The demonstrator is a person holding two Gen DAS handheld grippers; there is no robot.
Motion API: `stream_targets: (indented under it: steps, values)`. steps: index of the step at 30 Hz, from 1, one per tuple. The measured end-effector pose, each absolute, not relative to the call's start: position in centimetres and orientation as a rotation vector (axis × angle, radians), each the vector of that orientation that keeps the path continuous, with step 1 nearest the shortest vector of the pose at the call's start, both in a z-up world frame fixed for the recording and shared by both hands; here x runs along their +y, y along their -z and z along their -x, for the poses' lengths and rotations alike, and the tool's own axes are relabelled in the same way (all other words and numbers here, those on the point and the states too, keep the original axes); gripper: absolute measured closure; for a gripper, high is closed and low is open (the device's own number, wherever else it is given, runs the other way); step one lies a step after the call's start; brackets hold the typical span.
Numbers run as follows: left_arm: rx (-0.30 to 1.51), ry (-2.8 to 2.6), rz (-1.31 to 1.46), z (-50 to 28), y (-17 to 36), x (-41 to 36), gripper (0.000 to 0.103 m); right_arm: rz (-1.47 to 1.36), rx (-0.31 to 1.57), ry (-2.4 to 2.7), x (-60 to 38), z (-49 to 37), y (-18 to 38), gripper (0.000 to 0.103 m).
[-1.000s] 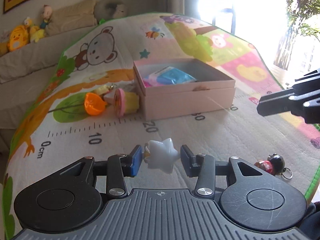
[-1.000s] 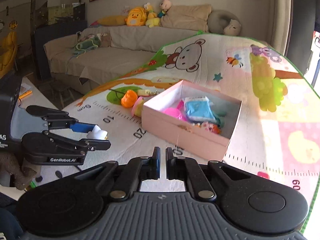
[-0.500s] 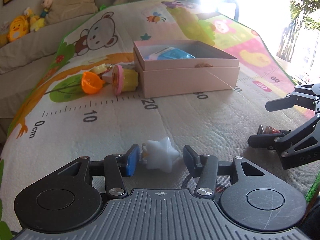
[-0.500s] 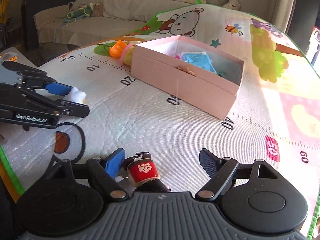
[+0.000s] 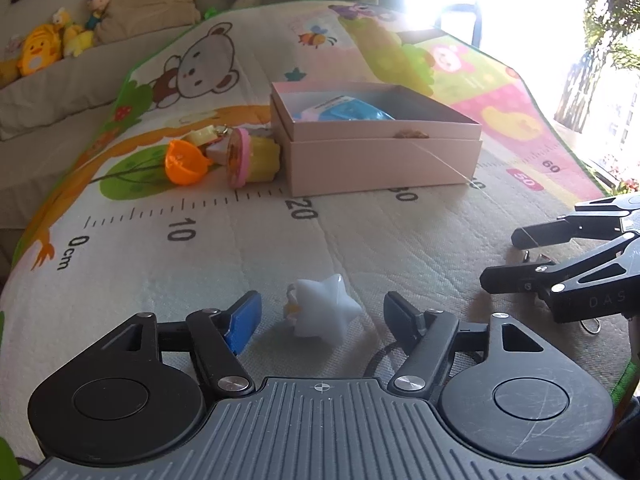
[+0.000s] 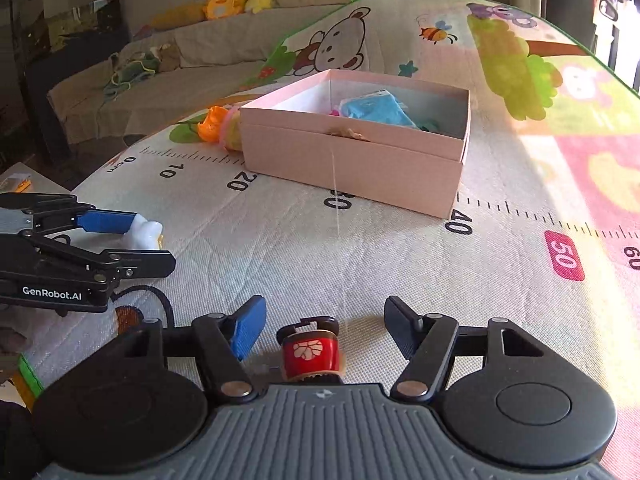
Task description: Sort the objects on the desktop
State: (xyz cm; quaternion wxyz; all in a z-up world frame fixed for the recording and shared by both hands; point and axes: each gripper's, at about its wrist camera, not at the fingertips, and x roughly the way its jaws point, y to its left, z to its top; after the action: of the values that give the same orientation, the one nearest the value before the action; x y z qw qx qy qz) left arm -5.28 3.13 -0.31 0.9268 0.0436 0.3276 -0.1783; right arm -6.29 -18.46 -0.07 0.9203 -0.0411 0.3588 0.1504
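Both grippers down on the play mat, each straddling a small toy.

The left gripper (image 5: pixel 322 314), its jaws just opening, stands apart around the white star toy (image 5: pixel 325 306) at lower centre. The right gripper (image 6: pixel 322 326), jaws just narrowing but clear, flanks the red figure keychain (image 6: pixel 311 354). The pink box (image 6: pixel 356 156) sits at upper centre on the mat (image 6: pixel 440 280).

R gripper (image 6: pixel 322 320) low over play mat (image 6: pixel 400 264), jaws apart & just been closing in, red doll keychain (image 6: pixel 310 354) between them w/ gaps both sides. L gripper (image 6: pixel 156 240) at left edge w/ white star toy (image 6: pixel 146 232) between its fingers. Pink box (image 6: pixel 352 160) further back, blue packet (image 6: pixel 374 110) inside; orange toy (image 6: pixel 212 124) beside its left end
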Motion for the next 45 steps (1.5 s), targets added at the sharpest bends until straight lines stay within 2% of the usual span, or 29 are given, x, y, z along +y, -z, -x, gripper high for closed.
stream_targets:
  steps: [1,6,16,19,21,26,28,30,32,35,37,38,39,45]
  values:
    - [0.673,0.364,-0.086,5.2,0.3,3.2,0.029,0.1,0.731,-0.311,-18.0,6.2,0.1,0.041]
    - [0.681,0.364,-0.081,5.1,0.4,3.3,0.026,0.103,0.709,-0.34,-17.0,5.4,0.1,0.062]
    - [0.675,0.369,-0.074,5.6,0.4,3.5,0.023,0.079,0.688,-0.338,-18.0,5.1,0.4,0.063]
    - [0.676,0.373,-0.076,5.7,0.5,3.7,0.023,0.1,0.68,-0.33,-17.7,5.4,0.4,0.061]
    - [0.682,0.369,-0.087,5.6,0.5,3.5,0.024,0.109,0.676,-0.327,-17.5,5.5,0.4,0.054]
    - [0.692,0.355,-0.124,5.4,0.4,2.8,0.025,0.116,0.674,-0.326,-17.4,5.7,0.4,0.054]
    - [0.694,0.355,-0.132,5.3,0.3,2.6,0.029,0.14,0.673,-0.327,-17.1,6.3,0.3,0.049]
    - [0.695,0.362,-0.137,5.2,0.3,2.4,0.033,0.169,0.662,-0.327,-17.0,7.4,0.2,0.037]
    - [0.695,0.363,-0.141,5.2,0.3,2.2,0.035,0.197,0.65,-0.322,-17.2,8.6,0.1,0.032]
    - [0.693,0.367,-0.143,5.1,0.3,2.0,0.041,0.19,0.678,-0.306,-18.2,9.7,0.1,0.032]
    - [0.689,0.364,-0.145,5.1,0.2,2.0,0.05,0.142,0.707,-0.312,-19.1,10.1,0.1,0.039]
    - [0.688,0.363,-0.144,5.1,0.2,1.9,0.053,0.125,0.714,-0.33,-19.3,10.5,-0.1,0.056]
    - [0.689,0.363,-0.143,5.1,0.2,1.9,0.057,0.128,0.716,-0.339,-19.2,10.8,-0.3,0.065]
    - [0.676,0.384,-0.148,5.9,-0.4,2.0,0.057,0.219,0.683,-0.36,-18.2,12.5,-2.6,0.066]
